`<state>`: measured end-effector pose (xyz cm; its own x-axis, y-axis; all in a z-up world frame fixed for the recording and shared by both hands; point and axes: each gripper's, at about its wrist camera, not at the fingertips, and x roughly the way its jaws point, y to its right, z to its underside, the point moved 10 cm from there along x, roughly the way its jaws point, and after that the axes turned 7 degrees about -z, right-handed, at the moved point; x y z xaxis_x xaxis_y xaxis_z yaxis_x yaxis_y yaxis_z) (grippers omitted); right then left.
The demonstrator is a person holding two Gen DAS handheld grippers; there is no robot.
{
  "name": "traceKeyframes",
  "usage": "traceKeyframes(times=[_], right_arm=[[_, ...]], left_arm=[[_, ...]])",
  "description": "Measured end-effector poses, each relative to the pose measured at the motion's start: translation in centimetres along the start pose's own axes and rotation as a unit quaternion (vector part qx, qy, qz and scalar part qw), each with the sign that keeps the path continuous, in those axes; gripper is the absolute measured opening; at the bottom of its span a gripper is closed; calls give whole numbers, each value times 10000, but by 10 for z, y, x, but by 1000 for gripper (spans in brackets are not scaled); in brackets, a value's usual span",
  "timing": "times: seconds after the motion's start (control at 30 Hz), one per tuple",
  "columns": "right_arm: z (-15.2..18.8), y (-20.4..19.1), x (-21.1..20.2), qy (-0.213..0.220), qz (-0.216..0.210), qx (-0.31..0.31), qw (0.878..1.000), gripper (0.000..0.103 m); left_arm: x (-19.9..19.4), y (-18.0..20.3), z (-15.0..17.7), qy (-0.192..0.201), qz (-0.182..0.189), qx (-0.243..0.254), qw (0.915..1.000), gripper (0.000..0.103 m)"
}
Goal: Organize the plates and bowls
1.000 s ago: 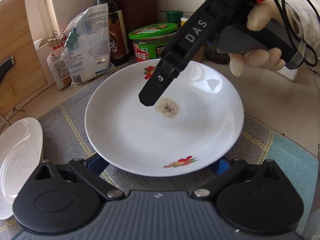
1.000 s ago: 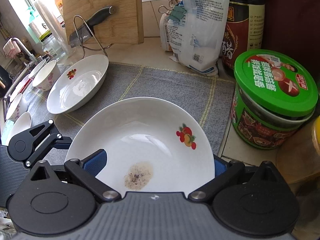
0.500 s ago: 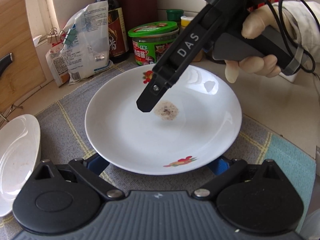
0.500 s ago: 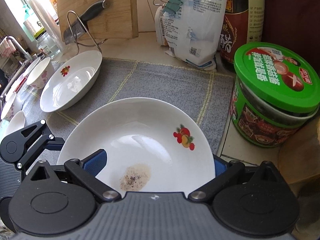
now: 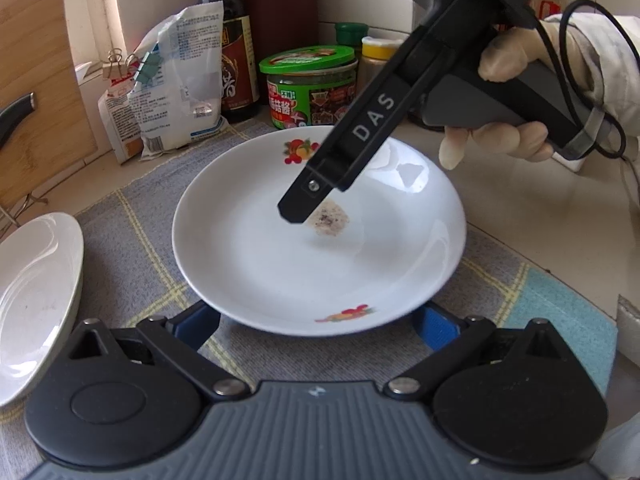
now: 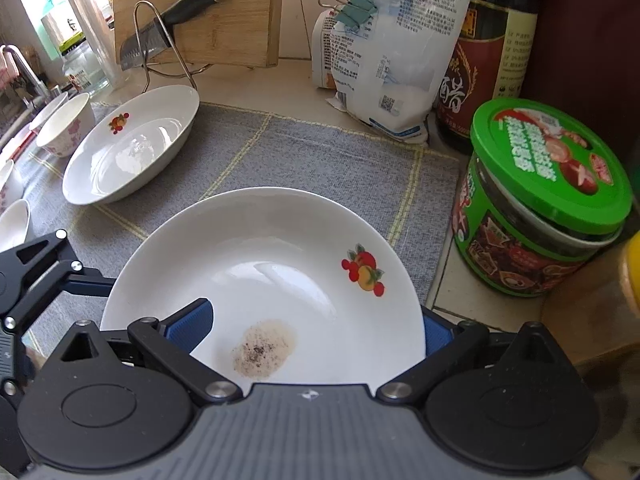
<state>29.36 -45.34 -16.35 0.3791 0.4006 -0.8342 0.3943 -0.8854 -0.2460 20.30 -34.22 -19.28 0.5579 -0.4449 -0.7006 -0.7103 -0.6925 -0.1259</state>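
Note:
A white plate [image 5: 320, 264] with fruit decals and a brown stain in its middle lies on the grey mat [image 6: 320, 152]. My left gripper [image 5: 316, 320] is open at the plate's near rim, and both blue pads reach under that rim. My right gripper [image 6: 312, 328] is open too. Its left pad sits over the inside of the plate [image 6: 264, 264], and its right pad is partly hidden beyond the rim. A gloved hand [image 5: 500, 136] holds it over the stain. A second white plate [image 6: 132, 144] rests on the mat further left.
A green-lidded jar [image 6: 540, 200], a dark sauce bottle [image 6: 492, 52] and a clipped white bag [image 6: 400, 60] stand close behind the plate. A cutting board with a knife [image 6: 200, 12] leans at the back. Small bowls [image 6: 64, 124] sit at the far left.
The left gripper has drawn back a little, so the plate looks smaller and more of the mat shows. The right gripper stays over the plate.

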Motion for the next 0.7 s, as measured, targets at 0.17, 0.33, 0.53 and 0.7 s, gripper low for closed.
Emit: traceKeyframes(times=[0.17, 0.33, 0.53, 0.7], right_arm=[[2, -7, -21, 53, 262, -351, 9990, 103], [-7, -33, -50, 406, 276, -582, 9971, 103], [-22, -88, -71, 908, 130, -1034, 9904, 103], [-21, -141, -68, 1046, -242, -1221, 9867, 103]], left_arm=[[-19, -3, 9, 39, -102, -187, 9998, 101], [-55, -12, 11, 340, -341, -457, 9978, 102], [-105, -47, 18, 653, -928, -1088, 9876, 102], [-149, -80, 45, 754, -1605, -1523, 9723, 102]])
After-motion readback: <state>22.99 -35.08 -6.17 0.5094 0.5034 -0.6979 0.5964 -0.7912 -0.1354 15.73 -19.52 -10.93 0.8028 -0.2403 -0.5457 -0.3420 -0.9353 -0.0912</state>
